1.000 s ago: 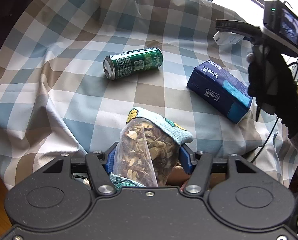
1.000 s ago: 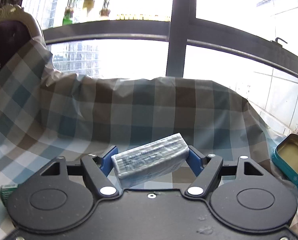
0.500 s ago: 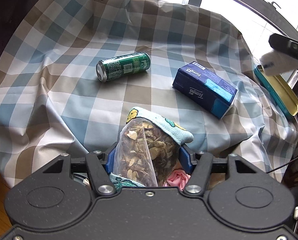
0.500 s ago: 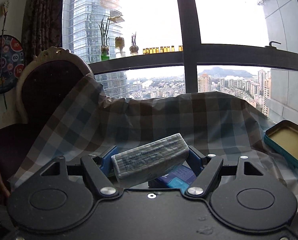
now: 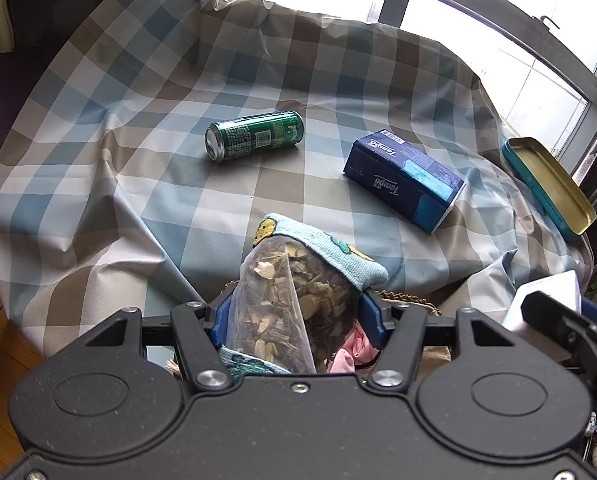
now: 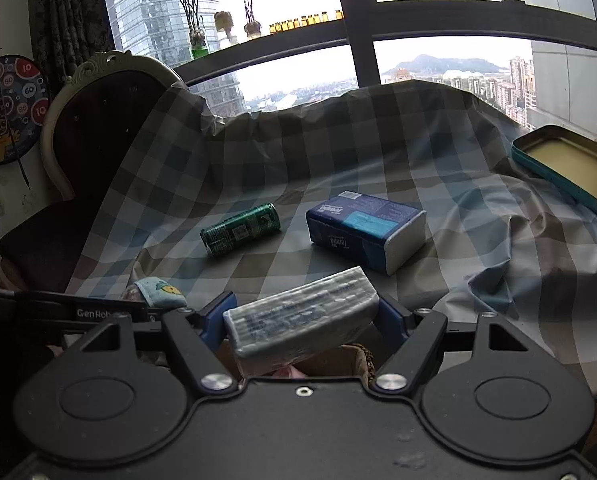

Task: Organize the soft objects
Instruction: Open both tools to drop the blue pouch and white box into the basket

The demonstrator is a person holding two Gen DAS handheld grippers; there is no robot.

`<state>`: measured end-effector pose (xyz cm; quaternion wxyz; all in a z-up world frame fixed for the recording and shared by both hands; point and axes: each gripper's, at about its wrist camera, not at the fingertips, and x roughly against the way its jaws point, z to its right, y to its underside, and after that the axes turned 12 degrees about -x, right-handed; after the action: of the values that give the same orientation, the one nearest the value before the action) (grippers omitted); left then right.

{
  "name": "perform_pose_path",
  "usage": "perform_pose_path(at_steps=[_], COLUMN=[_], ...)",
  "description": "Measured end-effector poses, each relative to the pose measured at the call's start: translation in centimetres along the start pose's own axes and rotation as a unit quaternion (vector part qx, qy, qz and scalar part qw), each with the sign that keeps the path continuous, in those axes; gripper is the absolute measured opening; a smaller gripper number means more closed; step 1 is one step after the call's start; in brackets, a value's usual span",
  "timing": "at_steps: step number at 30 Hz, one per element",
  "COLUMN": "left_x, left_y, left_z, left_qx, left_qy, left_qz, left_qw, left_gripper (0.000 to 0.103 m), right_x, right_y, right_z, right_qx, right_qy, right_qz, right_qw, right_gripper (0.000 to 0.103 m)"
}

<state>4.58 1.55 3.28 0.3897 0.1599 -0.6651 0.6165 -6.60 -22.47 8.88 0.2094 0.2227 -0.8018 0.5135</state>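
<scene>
My right tongs, clamped on the tissue pack, have dropped beside my left tongs gripping the herb bag and sock, probably above the basket.

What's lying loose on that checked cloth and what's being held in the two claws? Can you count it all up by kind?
Drink cans: 1, green can
Tissue boxes: 1, blue box
Tin trays: 1, teal tin
Held by left gripper: 2, clear bag of dried bits, light-blue cloth
Held by right gripper: 1, wrapped tissue pack
Total: 6
</scene>
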Motion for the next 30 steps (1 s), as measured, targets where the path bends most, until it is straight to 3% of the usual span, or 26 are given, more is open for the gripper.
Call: perform_pose_path(at_steps=[6,14,30], left_x=[-1.6,-3.7,-1.6], left_y=[-0.9,-1.9,-0.5], left_z=[0.0,0.1,0.1], left_qx=[-0.022,-0.041,-0.032], left_qy=[-0.006,-0.013,-0.023], left_qz=[-0.006,-0.012,-0.011], left_qw=[0.9997,0.999,0.9992], left_gripper=[0.057,0.055,0.058], right_x=[-1.4,-2.5,-3.0], right_y=[1.4,1.0,0.8], right_z=[0.8,1.2,-0.1], right_qx=[-0.015,-0.028,-0.01], right_qy=[0.009,0.008,-0.005], right_qz=[-0.043,-0.057,-0.07], right_qw=[0.999,0.998,0.997], right_gripper=[0.074,0.074,0.074])
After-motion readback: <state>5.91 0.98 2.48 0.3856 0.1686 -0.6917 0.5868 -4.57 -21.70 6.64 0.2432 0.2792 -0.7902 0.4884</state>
